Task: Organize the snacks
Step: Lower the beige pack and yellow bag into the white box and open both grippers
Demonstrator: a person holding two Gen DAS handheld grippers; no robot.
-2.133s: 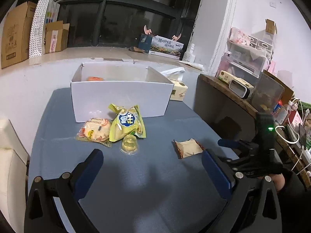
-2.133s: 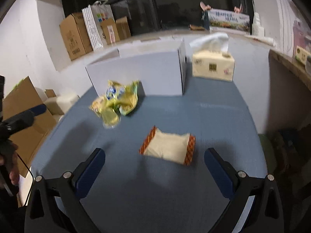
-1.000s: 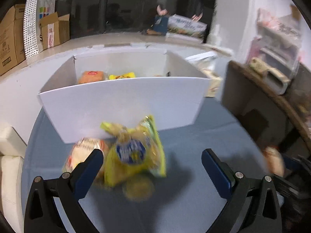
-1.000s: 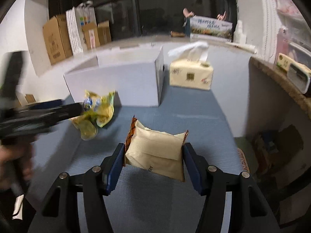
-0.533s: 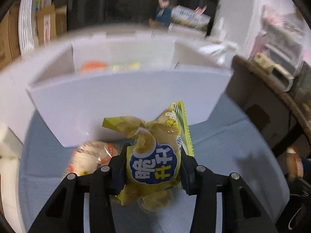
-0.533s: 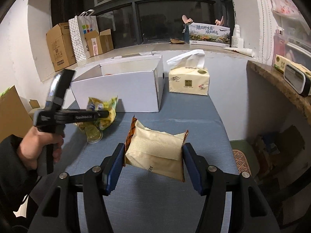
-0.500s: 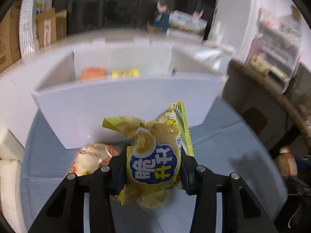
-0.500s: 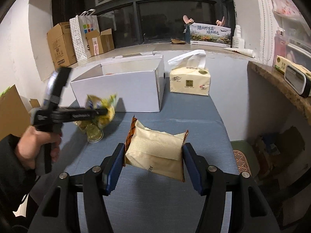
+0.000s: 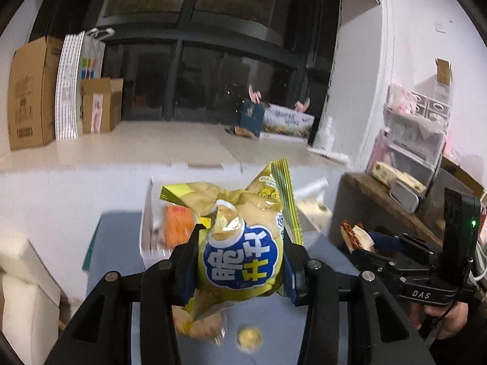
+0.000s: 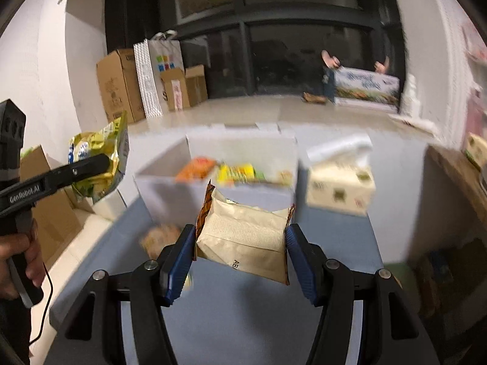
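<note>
My left gripper (image 9: 240,261) is shut on a yellow snack bag (image 9: 243,243) with a blue label and holds it high above the table; it also shows in the right wrist view (image 10: 97,158). My right gripper (image 10: 240,249) is shut on a beige snack packet (image 10: 243,237) with brown ends, raised in front of the white box (image 10: 164,194). The box holds an orange pack (image 10: 196,164) and a yellow pack (image 10: 237,172). A round bun pack (image 10: 158,237) and a small jelly cup (image 9: 249,337) lie on the blue table below.
A tissue box (image 10: 339,187) stands right of the white box. Cardboard boxes (image 10: 121,85) and a paper bag line the window ledge. A wooden shelf with storage drawers (image 9: 411,152) is at the right. A cream seat (image 9: 21,273) is left of the table.
Both grippers have risen from the table with their snacks and moved toward the white box. The left one has lifted the yellow bag well above the bun pack and jelly cup.
</note>
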